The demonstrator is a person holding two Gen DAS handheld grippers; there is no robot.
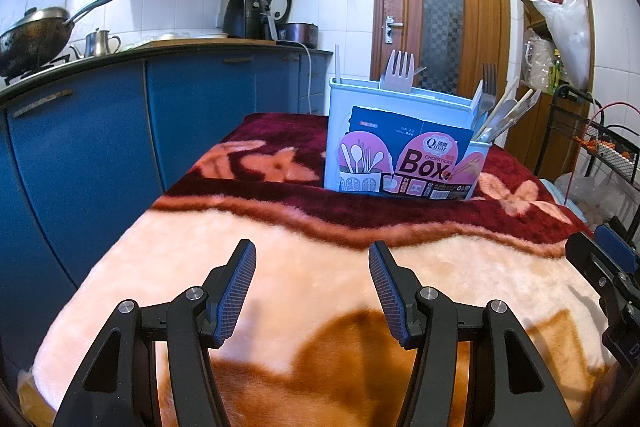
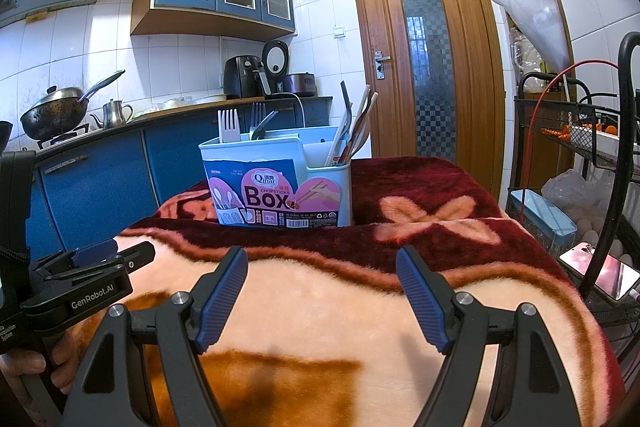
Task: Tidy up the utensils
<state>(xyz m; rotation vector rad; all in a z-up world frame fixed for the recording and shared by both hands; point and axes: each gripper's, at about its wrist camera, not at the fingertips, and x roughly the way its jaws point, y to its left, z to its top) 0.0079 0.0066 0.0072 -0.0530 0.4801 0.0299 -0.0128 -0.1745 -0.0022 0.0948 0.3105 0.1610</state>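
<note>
A pale blue utensil box with a pink "Box" label stands on the far, dark red part of the blanket. A white plastic fork, a metal fork, spoons and chopsticks stand upright in its compartments. My left gripper hovers open over the peach part of the blanket, nothing between its fingers. My right gripper is open too and holds nothing. Both sit well short of the box.
Blue kitchen cabinets run along the left, with a wok and kettle on the counter. A wooden door is behind the box. A black wire rack stands at the right edge of the table.
</note>
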